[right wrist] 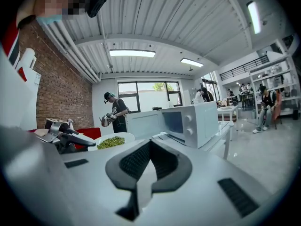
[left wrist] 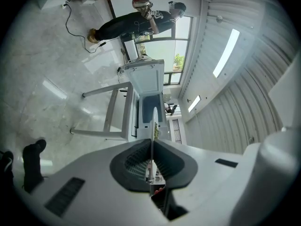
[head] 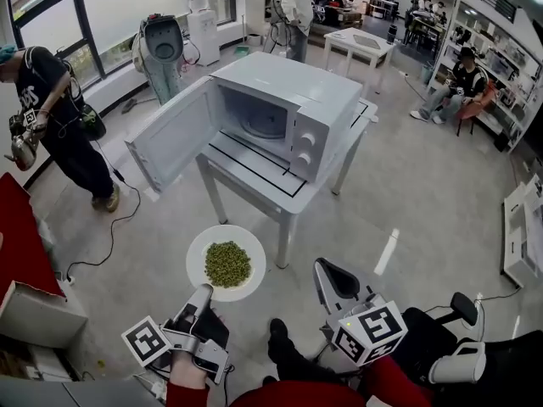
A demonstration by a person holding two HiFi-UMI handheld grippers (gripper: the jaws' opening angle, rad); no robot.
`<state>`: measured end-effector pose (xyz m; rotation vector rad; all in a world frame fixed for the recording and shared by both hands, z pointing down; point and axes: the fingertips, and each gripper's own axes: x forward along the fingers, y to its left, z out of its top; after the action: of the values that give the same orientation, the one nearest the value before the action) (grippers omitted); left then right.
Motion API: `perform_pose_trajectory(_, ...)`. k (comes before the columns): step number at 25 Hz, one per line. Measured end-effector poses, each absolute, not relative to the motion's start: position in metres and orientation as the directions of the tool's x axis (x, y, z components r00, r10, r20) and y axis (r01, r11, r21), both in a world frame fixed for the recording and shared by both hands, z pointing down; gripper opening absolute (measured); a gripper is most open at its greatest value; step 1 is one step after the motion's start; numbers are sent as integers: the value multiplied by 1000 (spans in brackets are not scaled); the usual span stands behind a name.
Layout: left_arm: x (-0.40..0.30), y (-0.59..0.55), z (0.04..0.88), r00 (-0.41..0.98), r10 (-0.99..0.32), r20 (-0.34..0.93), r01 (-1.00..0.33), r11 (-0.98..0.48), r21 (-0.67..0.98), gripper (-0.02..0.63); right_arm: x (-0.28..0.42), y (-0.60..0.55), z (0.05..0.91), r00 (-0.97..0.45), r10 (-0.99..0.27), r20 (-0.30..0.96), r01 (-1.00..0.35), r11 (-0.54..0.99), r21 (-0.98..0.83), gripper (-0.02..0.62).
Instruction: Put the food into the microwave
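Pinching the plate (head: 200, 251) rim, left claw (head: 204, 295) bears a likely stiff, light load; peas (head: 227, 264) may roll. Right claw (head: 329, 271) closed, empty.

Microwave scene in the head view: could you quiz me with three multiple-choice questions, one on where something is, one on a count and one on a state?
1. Where is the plate of green food?
A) inside the microwave
B) on the table
C) in the air, held by the left tool

2. How many round knobs are on the microwave's front?
A) one
B) two
C) four

3. The microwave door is:
A) shut
B) swung wide open
C) taken off

Answers:
1 C: the left tool grips the plate's rim over the floor, short of the table.
2 B: two knobs sit one above the other.
3 B: the door stands out to the side, and the cavity shows.
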<state>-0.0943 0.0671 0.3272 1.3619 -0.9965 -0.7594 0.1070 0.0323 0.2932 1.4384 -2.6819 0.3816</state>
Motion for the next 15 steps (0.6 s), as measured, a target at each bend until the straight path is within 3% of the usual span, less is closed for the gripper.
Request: perform_pose_trajectory(15,-80,-76,321,372,-924,90,-137,41,990,21,116,-65,298,-597,-783,174,-802,580,-143,14)
